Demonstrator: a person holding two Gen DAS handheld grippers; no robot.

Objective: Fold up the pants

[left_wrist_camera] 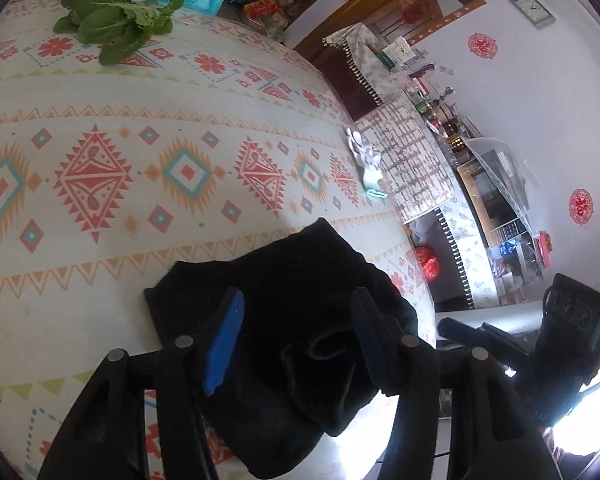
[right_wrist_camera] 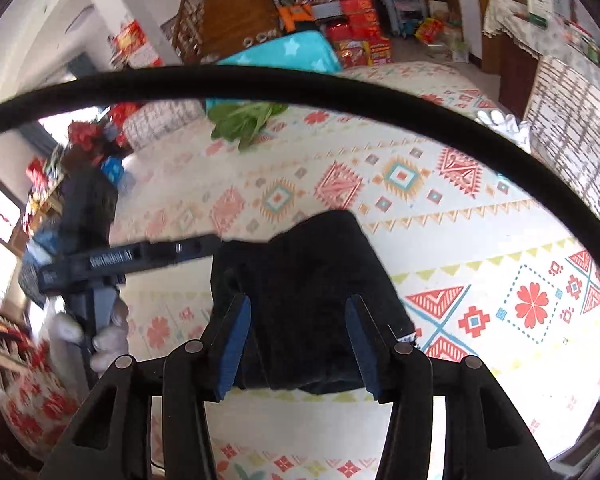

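Black pants [left_wrist_camera: 296, 320] lie bunched in a compact fold at the table [left_wrist_camera: 100, 280] edge. Left hand-held gripper [left_wrist_camera: 300, 340] and right hand-held gripper [right_wrist_camera: 298, 340] hover above, jaws apart, grasping nothing. Fold looks nearly finished; next likely needs smoothing or one last tuck.

One folded pants [left_wrist_camera: 296, 304], one leafy green [left_wrist_camera: 116, 26], one glove [left_wrist_camera: 366, 164].

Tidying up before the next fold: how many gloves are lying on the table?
1: a white glove at the table's far edge beside the patterned cushion; its top also shows in the right wrist view. More may be hidden.
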